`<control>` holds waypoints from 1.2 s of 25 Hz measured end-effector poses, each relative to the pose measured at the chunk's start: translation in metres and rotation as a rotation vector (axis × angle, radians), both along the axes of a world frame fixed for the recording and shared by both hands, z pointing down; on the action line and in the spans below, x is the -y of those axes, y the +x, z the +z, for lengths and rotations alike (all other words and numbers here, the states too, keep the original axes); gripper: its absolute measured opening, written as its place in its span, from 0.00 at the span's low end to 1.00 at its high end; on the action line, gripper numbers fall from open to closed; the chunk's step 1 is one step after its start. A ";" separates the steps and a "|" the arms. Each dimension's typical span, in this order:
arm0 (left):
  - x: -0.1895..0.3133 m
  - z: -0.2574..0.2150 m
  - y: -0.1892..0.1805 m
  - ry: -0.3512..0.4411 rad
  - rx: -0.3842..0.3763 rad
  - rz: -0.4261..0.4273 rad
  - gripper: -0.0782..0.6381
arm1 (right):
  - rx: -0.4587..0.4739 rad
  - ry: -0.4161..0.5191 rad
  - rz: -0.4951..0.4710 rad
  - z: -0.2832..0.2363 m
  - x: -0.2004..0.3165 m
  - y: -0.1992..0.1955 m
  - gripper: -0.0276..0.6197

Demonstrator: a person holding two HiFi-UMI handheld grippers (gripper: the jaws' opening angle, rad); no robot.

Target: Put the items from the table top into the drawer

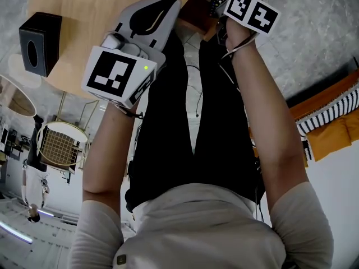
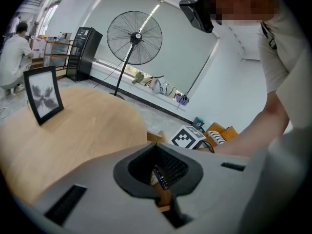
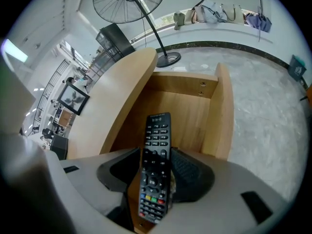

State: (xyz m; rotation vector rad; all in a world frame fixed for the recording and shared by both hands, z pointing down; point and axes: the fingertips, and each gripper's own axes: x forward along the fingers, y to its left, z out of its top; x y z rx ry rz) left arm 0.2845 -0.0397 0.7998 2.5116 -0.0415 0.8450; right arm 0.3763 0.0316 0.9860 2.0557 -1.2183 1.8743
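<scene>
A black remote control stands lengthwise between the jaws of my right gripper, which is shut on it. It hangs over the open wooden drawer beside the round table top. The drawer's floor shows bare wood. In the head view only the right gripper's marker cube shows clearly, at the table's edge. My left gripper hovers just left of it over the table. Its jaws are together with nothing in them. A sliver of the remote shows through the slit between them.
A framed picture stands on the far side of the table. A black tissue box sits near the table's left edge. A tall standing fan stands behind the table, and another person is at far left.
</scene>
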 end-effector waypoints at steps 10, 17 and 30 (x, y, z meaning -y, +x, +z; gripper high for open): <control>0.004 -0.003 -0.009 0.000 0.002 -0.002 0.12 | -0.008 0.008 0.006 -0.007 0.005 -0.003 0.38; 0.005 -0.026 -0.009 0.009 -0.025 -0.014 0.12 | -0.025 0.019 -0.018 -0.026 0.005 -0.003 0.38; 0.002 -0.137 -0.014 0.090 -0.074 -0.033 0.12 | -0.128 0.152 -0.143 -0.163 0.018 0.002 0.29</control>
